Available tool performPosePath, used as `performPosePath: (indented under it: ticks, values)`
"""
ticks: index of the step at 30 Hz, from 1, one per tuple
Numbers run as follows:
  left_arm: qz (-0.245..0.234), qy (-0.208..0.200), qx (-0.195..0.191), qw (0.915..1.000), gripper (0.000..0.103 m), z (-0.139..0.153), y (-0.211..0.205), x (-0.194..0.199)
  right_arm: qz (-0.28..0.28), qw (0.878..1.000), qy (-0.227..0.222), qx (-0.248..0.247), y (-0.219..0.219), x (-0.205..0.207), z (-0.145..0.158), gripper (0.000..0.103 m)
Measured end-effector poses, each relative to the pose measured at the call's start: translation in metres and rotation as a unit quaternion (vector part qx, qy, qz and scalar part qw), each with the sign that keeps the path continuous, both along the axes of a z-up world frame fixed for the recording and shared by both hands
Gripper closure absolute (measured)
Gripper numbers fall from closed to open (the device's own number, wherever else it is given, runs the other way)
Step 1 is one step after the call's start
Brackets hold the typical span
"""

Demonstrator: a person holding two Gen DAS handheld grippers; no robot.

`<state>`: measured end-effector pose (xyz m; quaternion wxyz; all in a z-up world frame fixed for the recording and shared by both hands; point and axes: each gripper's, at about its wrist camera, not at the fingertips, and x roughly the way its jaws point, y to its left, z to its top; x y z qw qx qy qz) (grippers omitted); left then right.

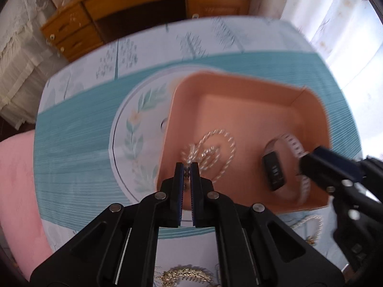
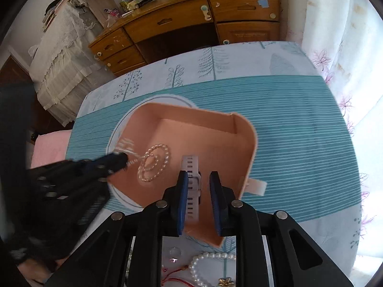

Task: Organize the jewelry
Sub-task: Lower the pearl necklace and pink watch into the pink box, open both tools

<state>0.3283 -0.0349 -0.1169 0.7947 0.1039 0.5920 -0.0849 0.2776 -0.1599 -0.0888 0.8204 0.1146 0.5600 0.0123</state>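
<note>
- Wooden desk point(image 2: 182, 24) with drawers stands beyond the teal-striped tablecloth point(image 2: 299, 129).
- Pink tray point(image 2: 191, 129) rests on it.
- Left gripper point(image 1: 188, 167) pinches a pearl necklace point(image 1: 215, 148); right gripper point(image 2: 198, 179) stands narrowly parted around a watch point(image 2: 192, 186).

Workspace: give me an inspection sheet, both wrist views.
Surface: tablecloth, teal stripes, tree print.
Job's things: pink box holds pearl necklace and watch.
Clutter: pearl bracelet, red cord and gold pieces at the near edge.
Grippers: left gripper shut on the necklace's end; right gripper open around the watch strap.
Cables: nothing seen.
Surroundings: wooden desk, curtain.
</note>
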Motion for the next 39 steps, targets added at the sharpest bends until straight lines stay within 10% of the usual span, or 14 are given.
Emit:
performPosePath:
  ticks: [14, 19, 39]
  values:
    - [0.052, 0.026, -0.033, 0.9977, 0.088, 0.006, 0.023, -0.054, 0.027, 0.999, -0.013, -0.019, 0.019, -0.003, -0.007, 0.064]
    - [0.08, -0.021, -0.112, 0.9902, 0.049, 0.042, 0.043, -0.079, 0.037, 0.998, -0.033, 0.027, 0.032, -0.004, 0.012, 0.056]
    - [0.071, -0.123, -0.115, 0.9832, 0.048, 0.109, 0.088, -0.167, 0.057, 0.993, -0.101, 0.021, 0.101, -0.064, 0.08, 0.055]
